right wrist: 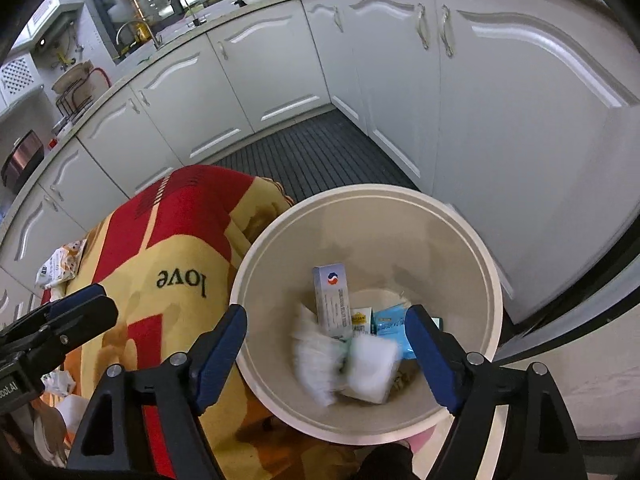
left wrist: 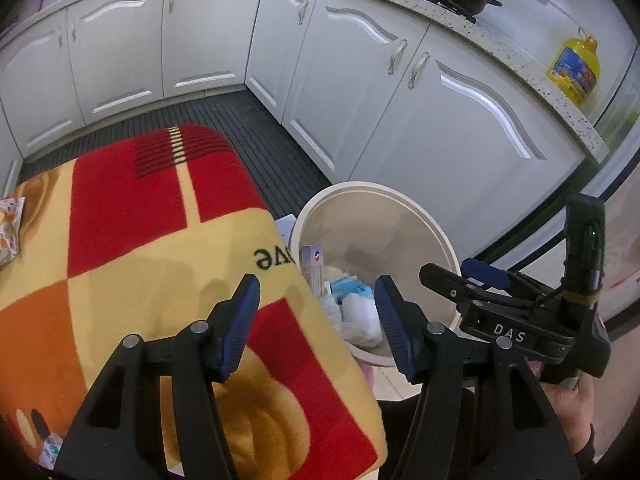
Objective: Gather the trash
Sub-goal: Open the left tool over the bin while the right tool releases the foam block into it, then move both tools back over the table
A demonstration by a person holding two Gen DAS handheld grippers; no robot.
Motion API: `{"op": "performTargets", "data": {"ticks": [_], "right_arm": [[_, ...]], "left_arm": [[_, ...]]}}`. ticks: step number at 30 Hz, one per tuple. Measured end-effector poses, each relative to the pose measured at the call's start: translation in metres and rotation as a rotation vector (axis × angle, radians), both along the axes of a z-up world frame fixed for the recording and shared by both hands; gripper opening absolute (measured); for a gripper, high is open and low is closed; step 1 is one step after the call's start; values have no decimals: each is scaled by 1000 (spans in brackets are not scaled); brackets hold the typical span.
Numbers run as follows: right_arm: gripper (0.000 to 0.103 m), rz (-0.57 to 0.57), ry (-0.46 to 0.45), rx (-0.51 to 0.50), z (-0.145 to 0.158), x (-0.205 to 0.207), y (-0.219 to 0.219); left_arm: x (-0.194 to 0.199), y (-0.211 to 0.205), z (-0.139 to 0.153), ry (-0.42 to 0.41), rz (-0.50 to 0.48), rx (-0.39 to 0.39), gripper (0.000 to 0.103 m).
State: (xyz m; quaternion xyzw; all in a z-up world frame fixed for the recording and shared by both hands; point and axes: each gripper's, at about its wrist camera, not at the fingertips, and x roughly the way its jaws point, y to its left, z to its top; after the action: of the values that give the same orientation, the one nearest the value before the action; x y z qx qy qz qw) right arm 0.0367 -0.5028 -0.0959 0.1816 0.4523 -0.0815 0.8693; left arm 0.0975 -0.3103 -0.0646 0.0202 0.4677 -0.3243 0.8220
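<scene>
Cream plastic forms the round waste bin [left wrist: 404,216] that stands on the floor beside a table draped in a red, yellow and orange blanket [left wrist: 160,240], seen from the left wrist. The left gripper [left wrist: 316,312] hangs over the blanket's edge and the bin's rim with its blue pads spread apart and nothing between them. Inside the bin lie a slim white box [left wrist: 314,268], a light-blue packet [left wrist: 352,286] and crumpled white wrappers [left wrist: 360,316]. The right gripper [left wrist: 472,276] reaches in from the right, over the bin's near rim. White cabinets [left wrist: 200,40] line the walls, with a yellow oil jug [left wrist: 576,66] on the counter. From the right wrist, the right gripper [right wrist: 326,354] is directly above the bin [right wrist: 460,216], jaws wide and empty. Below it the white wrappers [right wrist: 344,364] are motion-blurred, just beside the upright box [right wrist: 332,300] and the blue packet [right wrist: 390,326]. The left gripper [right wrist: 76,304] shows at the left, over the blanket [right wrist: 172,248].
</scene>
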Motion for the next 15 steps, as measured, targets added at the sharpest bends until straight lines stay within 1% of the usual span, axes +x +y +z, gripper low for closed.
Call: {"op": "performTargets", "data": {"ticks": [4,11,15], "right_arm": [[79,14,-8,3,4,-1,7],[79,52,-28,-21,13,-1,28],[79,65,-37,-36,18,-1,41]], "left_arm": [[-5,7,8,-29,-2,3,58],[-17,23,21,-107,11,18,58],[-21,34,26,-127,25,10,58]]}}
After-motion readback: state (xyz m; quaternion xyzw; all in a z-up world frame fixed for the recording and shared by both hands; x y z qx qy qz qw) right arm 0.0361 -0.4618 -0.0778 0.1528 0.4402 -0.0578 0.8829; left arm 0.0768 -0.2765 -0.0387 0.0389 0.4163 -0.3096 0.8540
